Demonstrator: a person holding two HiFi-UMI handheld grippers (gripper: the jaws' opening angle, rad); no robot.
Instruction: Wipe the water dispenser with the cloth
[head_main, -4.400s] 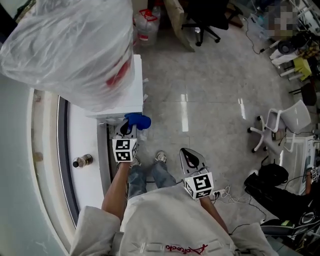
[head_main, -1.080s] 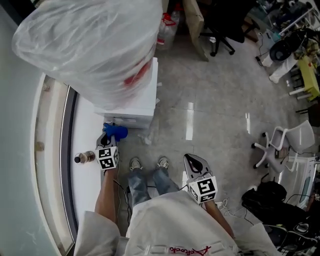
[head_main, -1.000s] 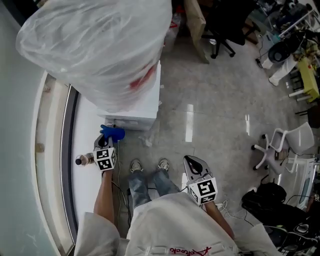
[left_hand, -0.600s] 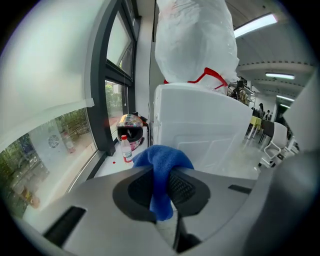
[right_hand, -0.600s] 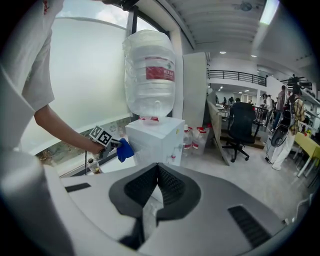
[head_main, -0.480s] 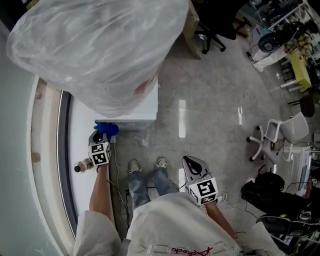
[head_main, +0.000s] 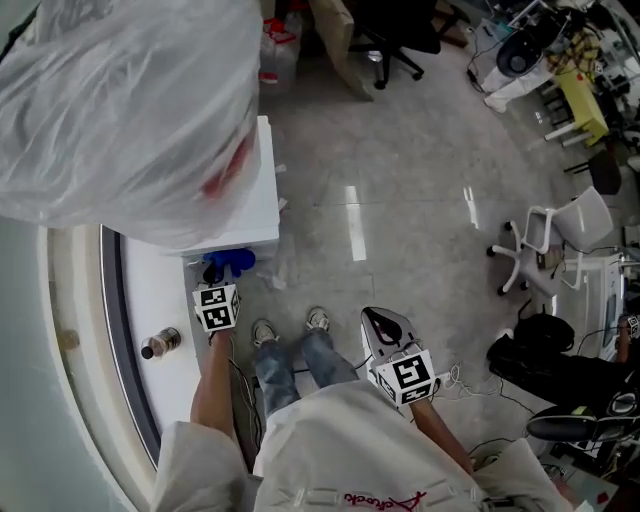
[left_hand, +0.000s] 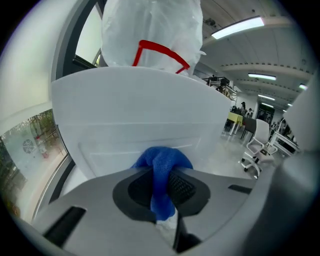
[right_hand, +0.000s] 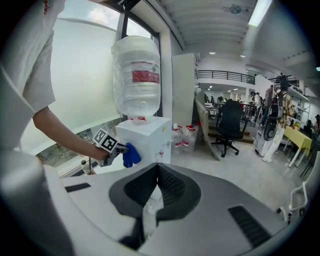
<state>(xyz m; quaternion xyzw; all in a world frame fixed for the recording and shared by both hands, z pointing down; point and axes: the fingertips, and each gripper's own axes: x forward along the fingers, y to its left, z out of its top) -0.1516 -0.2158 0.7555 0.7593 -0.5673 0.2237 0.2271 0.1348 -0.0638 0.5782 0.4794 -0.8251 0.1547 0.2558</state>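
The left tongs (head_main: 214, 274) have slid the blue cloth (head_main: 232, 262) from the 9 o'clock corner of the near face back toward its middle, so the wiping stroke along the water dispenser (head_main: 252, 195) looks under way, with that face only partly covered. These tongs are clamped on the cloth, which presses against the white casing at 12 o'clock of them. The right tongs (head_main: 380, 322), pinched together on nothing, hang idle at 4 o'clock of the cloth. Count: one dispenser, one cloth, one big wrapped bottle (head_main: 120, 110) on top, one small bottle (head_main: 160, 345) on the ledge (head_main: 150, 295) at 8 o'clock
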